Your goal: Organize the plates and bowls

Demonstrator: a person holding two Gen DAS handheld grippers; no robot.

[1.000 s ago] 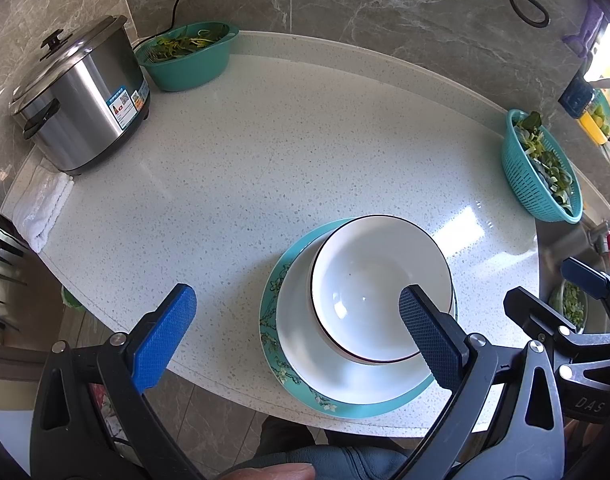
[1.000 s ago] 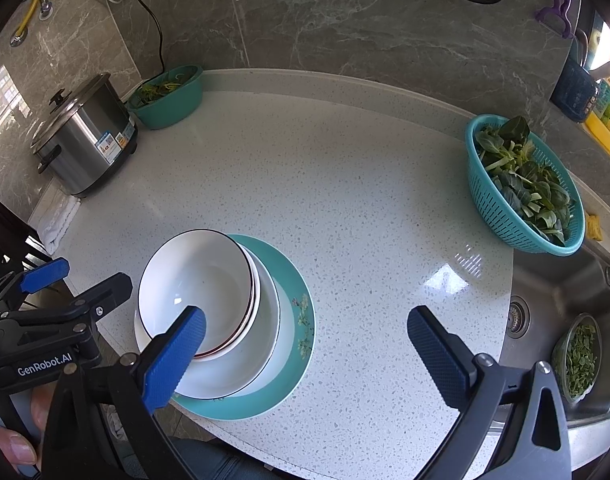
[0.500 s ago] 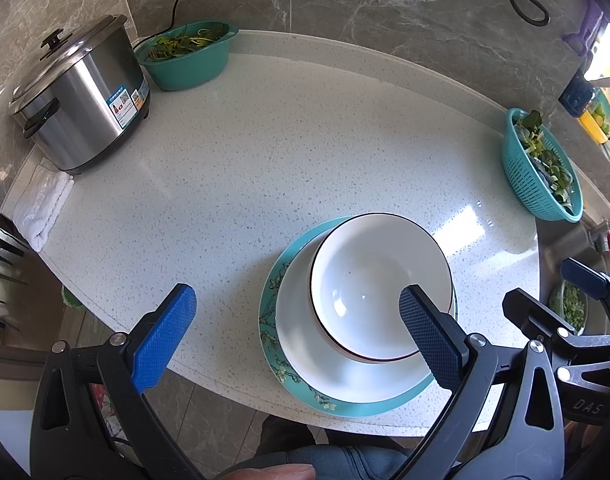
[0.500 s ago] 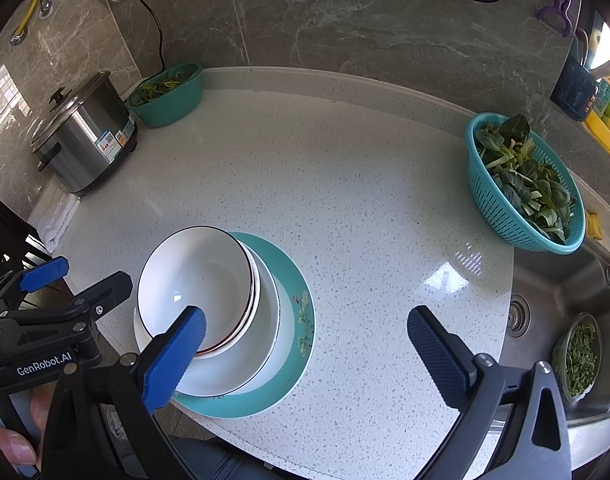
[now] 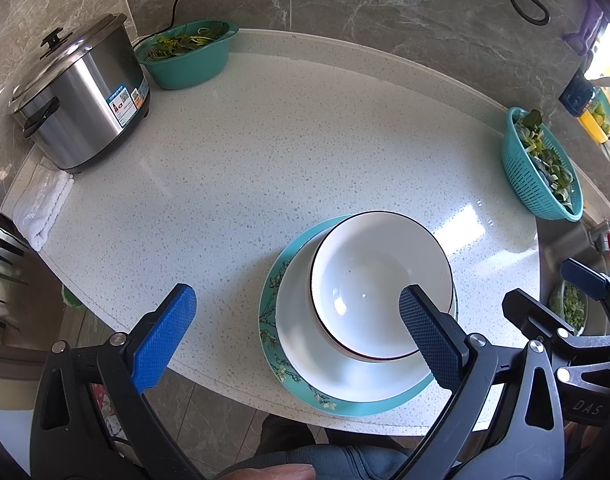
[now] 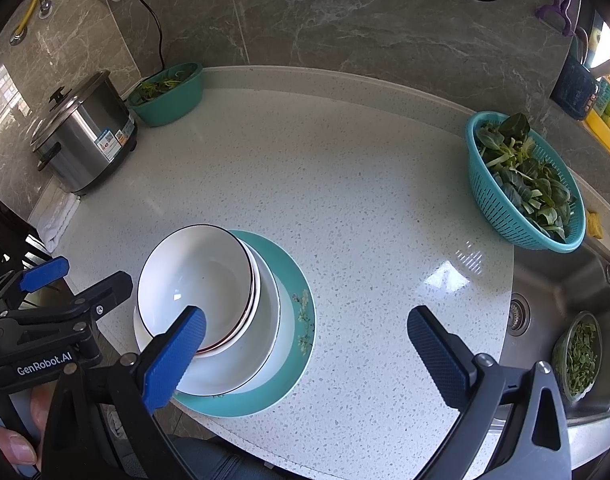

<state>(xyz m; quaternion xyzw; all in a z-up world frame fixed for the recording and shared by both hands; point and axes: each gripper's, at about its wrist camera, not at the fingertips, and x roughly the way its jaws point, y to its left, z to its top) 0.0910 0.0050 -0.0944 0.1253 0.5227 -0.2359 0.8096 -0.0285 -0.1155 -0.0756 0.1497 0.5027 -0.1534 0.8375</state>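
sitting near the counter's (image 5: pixel 265 152) front edge, the bowls (image 5: pixel 379 280) nest on plates (image 5: pixel 337 364); glazed, stiff, breakable, slippery, so pinch a rim. left gripper (image 5: pixel 297 340) and right gripper (image 6: pixel 309 352) both gape, empty.

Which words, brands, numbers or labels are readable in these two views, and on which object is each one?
"GenRobot.AI": white letters on the black body of the left gripper, seen in the right wrist view.
"DAS": raised letters on the black body of the right gripper, seen in the left wrist view; it may be cut off.
Sticker on the rice cooker: print too small to read.
Yellow package at the far right: blurred, unreadable.
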